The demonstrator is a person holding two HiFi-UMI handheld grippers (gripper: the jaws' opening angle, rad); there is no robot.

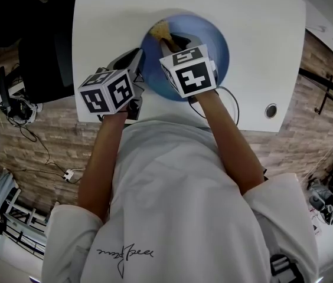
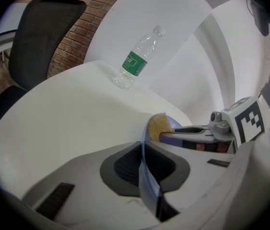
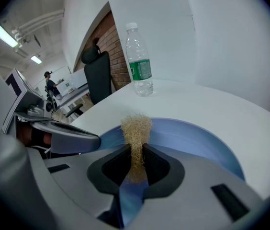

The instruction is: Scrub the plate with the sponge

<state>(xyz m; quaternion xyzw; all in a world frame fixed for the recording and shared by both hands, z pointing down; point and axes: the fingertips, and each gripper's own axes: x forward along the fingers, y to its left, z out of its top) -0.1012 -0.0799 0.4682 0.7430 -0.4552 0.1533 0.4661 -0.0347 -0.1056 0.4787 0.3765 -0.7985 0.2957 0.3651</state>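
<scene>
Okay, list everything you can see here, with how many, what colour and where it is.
plate: one, blue, on the table
sponge: one, tan, over the plate
bottle: one, clear with a green label, standing at the table's far side
table: one, white, in front of the person
chair: one, black, beside the table
shirt: one, white, on the person
left hand-held gripper: one, grey, shut on the plate's rim
right hand-held gripper: one, grey, shut on the sponge

No wording can be read: the print on the green label (image 2: 135,63) of the clear plastic bottle (image 2: 144,46) and the dark cursive script (image 1: 125,254) on the white shirt (image 1: 178,181) cannot be made out.
</scene>
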